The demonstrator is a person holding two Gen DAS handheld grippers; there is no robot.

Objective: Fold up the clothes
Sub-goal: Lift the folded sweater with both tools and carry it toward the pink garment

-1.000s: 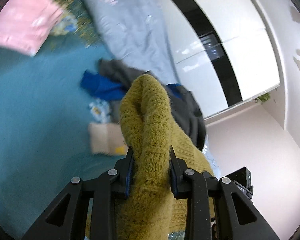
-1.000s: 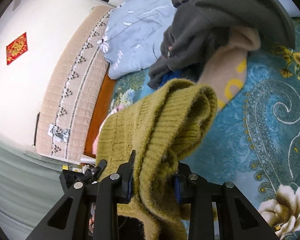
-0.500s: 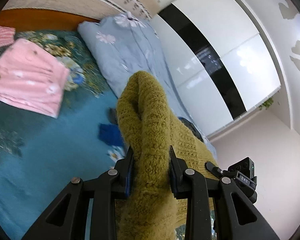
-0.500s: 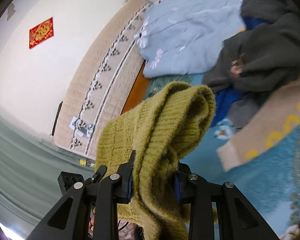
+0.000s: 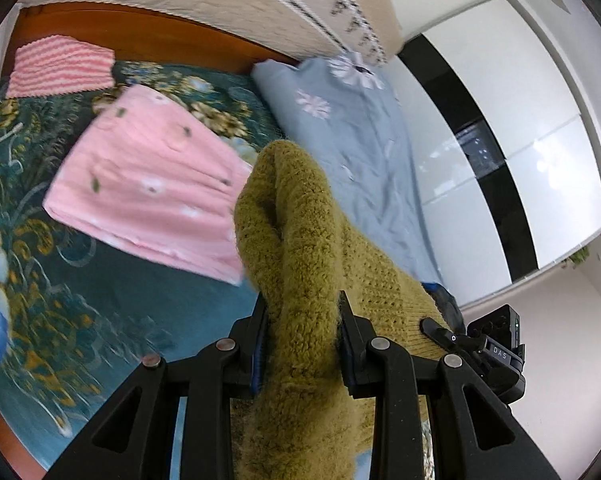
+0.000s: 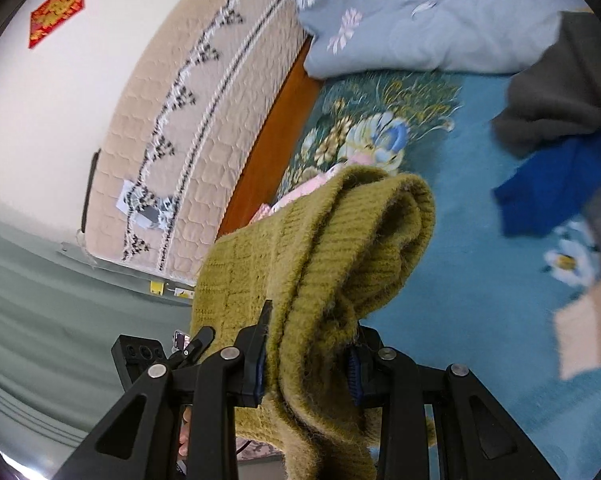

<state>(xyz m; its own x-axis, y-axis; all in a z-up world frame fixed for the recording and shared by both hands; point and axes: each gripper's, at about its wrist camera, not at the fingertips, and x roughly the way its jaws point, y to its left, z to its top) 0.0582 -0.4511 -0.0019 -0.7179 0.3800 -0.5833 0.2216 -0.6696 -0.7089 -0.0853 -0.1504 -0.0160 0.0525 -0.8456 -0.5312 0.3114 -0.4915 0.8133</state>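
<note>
Both pairs of jaws are clenched on the same olive knit sweater (image 5: 300, 248). In the left wrist view the left gripper (image 5: 302, 332) pinches a thick fold of it low in the frame's centre; in the right wrist view the right gripper (image 6: 308, 354) pinches another bunched edge (image 6: 340, 248). From each grip the fold rises up and away from the camera toward mid-frame, then rolls over — its long axis runs along the fingers. The rest of the knit stretches sideways between the two tools: toward lower right in the left view, toward lower left in the right view, where the other tool's black body shows at the cloth's far edge. The sweater is held off the bed (image 5: 112, 292), not lying on it.

Each gripper looks downward over the teal floral bedspread.

Only the left view shows a folded pink garment (image 5: 148, 192) at centre left, a pink striped cloth (image 5: 60, 66) at upper left against the wooden board, and white wardrobe doors (image 5: 512, 140) with a black strip at right. Only the right view shows a grey garment (image 6: 560, 92), a blue one (image 6: 548, 196) and a beige piece (image 6: 588, 328) down the right edge, plus a red wall decoration (image 6: 56, 10) at upper left. A pale blue quilt (image 5: 356, 148) and a padded headboard (image 6: 188, 120) appear in both.
</note>
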